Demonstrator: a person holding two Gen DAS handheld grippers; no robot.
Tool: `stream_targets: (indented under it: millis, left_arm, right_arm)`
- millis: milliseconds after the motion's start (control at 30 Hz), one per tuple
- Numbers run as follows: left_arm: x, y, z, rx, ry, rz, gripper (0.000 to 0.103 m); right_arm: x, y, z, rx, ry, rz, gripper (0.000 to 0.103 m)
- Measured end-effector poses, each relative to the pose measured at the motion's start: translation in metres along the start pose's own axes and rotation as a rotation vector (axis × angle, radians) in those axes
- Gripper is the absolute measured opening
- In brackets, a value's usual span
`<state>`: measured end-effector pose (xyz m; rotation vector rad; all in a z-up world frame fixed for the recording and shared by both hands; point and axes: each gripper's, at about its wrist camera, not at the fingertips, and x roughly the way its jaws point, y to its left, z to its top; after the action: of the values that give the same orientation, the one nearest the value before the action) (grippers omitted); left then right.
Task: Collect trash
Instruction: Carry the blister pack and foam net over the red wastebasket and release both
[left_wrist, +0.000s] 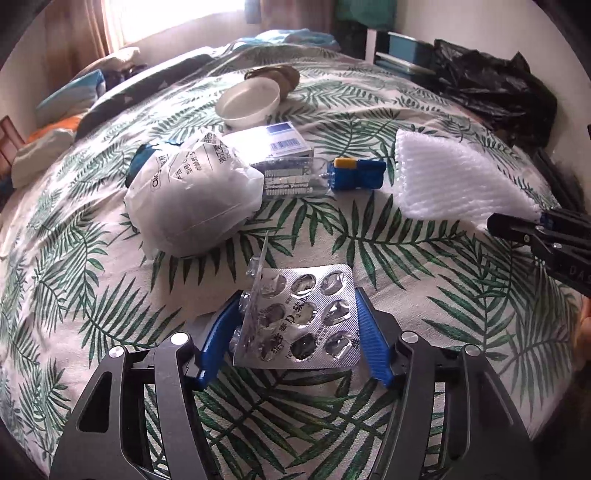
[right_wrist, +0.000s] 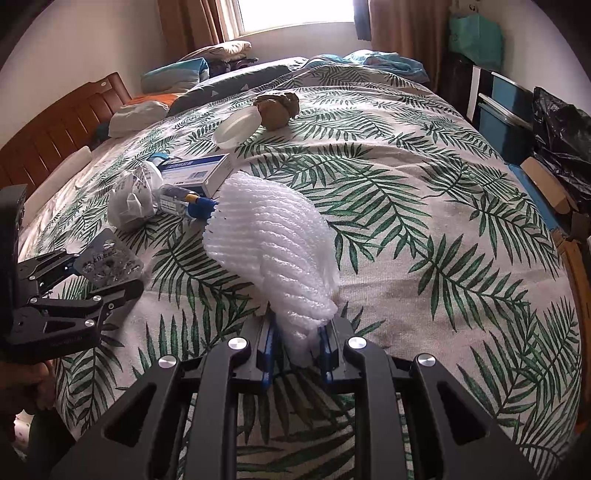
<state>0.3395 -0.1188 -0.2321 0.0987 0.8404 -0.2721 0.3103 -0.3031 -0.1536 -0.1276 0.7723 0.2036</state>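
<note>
Leaf-print bedspread (right_wrist: 406, 206); wooden headboard (right_wrist: 55, 125); pillows (right_wrist: 173, 75); curtained window (right_wrist: 295, 14); blue bins (right_wrist: 506, 107).

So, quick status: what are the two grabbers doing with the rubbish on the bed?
Right gripper shut on white foam net. Left gripper around silver pill pack, grip unclear. Plastic bag, box lie beyond, not in the way.
</note>
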Motion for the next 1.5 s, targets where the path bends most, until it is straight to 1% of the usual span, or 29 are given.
stream_targets:
  millis: [167,367,467,633,867,1033,1200,1500]
  left_arm:
    - [-0.004,0.011,-0.004,-0.065,-0.003,-0.05,0.06]
    - [-0.015,0.026,-0.014,-0.126,-0.01,-0.08,0.06]
    - [-0.021,0.029,-0.018,-0.132,-0.011,-0.083,0.06]
    - [-0.036,0.025,-0.027,-0.114,-0.018,-0.088,0.06]
    - [-0.071,0.016,-0.046,-0.101,-0.038,-0.113,0.06]
    - [-0.094,0.004,-0.069,-0.072,-0.031,-0.127,0.06]
    - [-0.114,0.0,-0.098,-0.071,-0.016,-0.137,0.06]
    - [-0.146,-0.014,-0.166,-0.059,0.037,-0.159,0.06]
  right_arm:
    - [-0.008,0.003,-0.008,0.005,0.001,0.013,0.018]
    - [-0.015,0.007,-0.012,0.009,-0.007,0.032,0.018]
    - [-0.021,0.011,-0.013,0.007,-0.013,0.043,0.018]
    - [-0.033,0.02,-0.018,0.001,-0.021,0.063,0.018]
    - [-0.058,0.04,-0.036,-0.02,-0.021,0.094,0.018]
    - [-0.08,0.055,-0.057,-0.037,-0.013,0.114,0.018]
    - [-0.102,0.07,-0.085,-0.052,0.006,0.135,0.018]
    - [-0.13,0.096,-0.152,-0.102,0.096,0.158,0.018]
